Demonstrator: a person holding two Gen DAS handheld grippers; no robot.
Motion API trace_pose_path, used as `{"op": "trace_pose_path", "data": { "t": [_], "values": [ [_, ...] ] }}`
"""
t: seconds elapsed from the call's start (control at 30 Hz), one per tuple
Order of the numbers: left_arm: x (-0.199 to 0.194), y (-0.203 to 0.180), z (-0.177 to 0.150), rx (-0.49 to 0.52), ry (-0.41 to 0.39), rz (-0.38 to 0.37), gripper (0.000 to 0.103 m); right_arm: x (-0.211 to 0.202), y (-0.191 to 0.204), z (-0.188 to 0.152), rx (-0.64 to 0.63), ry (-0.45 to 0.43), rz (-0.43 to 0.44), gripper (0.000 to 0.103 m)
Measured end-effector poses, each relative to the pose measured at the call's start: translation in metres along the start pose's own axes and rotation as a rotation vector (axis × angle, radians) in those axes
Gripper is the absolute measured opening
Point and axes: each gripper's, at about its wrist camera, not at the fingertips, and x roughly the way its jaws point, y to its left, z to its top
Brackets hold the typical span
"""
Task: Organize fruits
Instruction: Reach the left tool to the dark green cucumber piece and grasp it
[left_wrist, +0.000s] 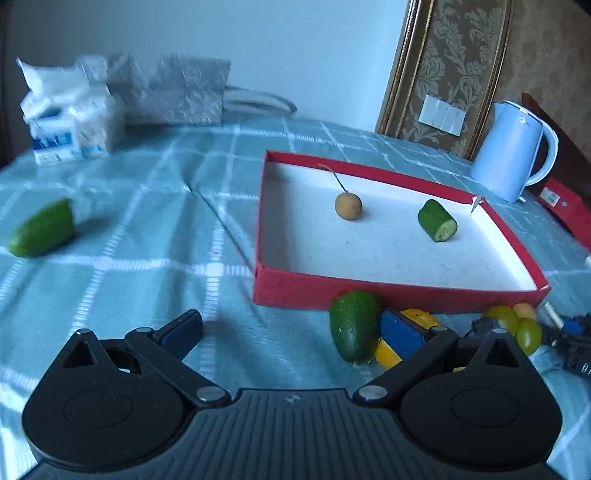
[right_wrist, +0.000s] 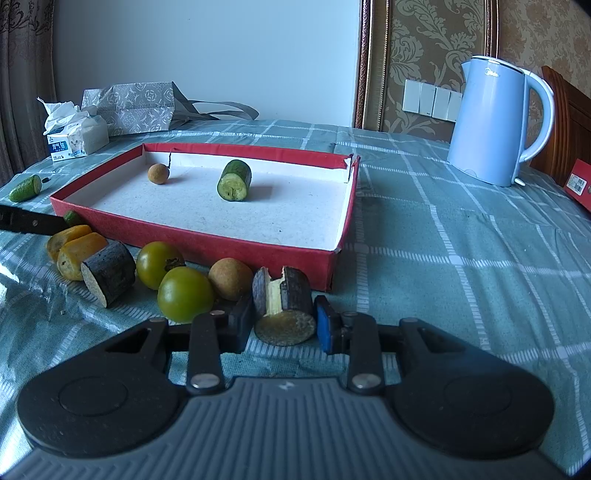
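Sugarcane stub (right_wrist: 284, 306) on the checked tablecloth (right_wrist: 461, 258), just before the red box (right_wrist: 207, 240), clamped at its sides by the right gripper (right_wrist: 284, 325). It looks stiff and light; bark should grip well. Left gripper (left_wrist: 291, 332) gapes, empty.

Left tool (left_wrist: 291, 334) wide open, angled downward; right tool (right_wrist: 284, 325) likewise angled downward, closed on a piece.
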Motion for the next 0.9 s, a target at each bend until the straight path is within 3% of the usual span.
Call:
{"op": "trace_pose_path", "data": {
  "t": [0.23, 0.33, 0.5, 0.8, 0.87, 0.9],
  "values": [
    [-0.001, -0.004, 0.002, 0.107, 0.016, -0.012, 0.103, 0.000, 0.000, 0.000, 0.000, 0.000, 0.000, 0.031],
    [-0.001, -0.004, -0.002, 0.185, 0.034, 0.056, 0.103, 0.000, 0.000, 0.000, 0.000, 0.000, 0.000, 0.031],
    [0.004, -0.015, -0.008, 0.219, 0.030, 0.089, 0.103, 0.000, 0.000, 0.000, 0.000, 0.000, 0.000, 0.031],
    [0.008, -0.014, -0.004, 0.127, -0.004, 0.068, 0.102, 0.000, 0.001, 0.000, 0.000, 0.000, -0.001, 0.031],
    [0.008, -0.015, -0.005, 0.123, -0.018, 0.071, 0.098, 0.000, 0.000, 0.000, 0.000, 0.000, -0.001, 0.031],
    [0.007, -0.017, -0.007, 0.135, -0.027, 0.076, 0.090, 0.000, 0.001, 0.000, 0.000, 0.000, -0.001, 0.031]
  ]
}}
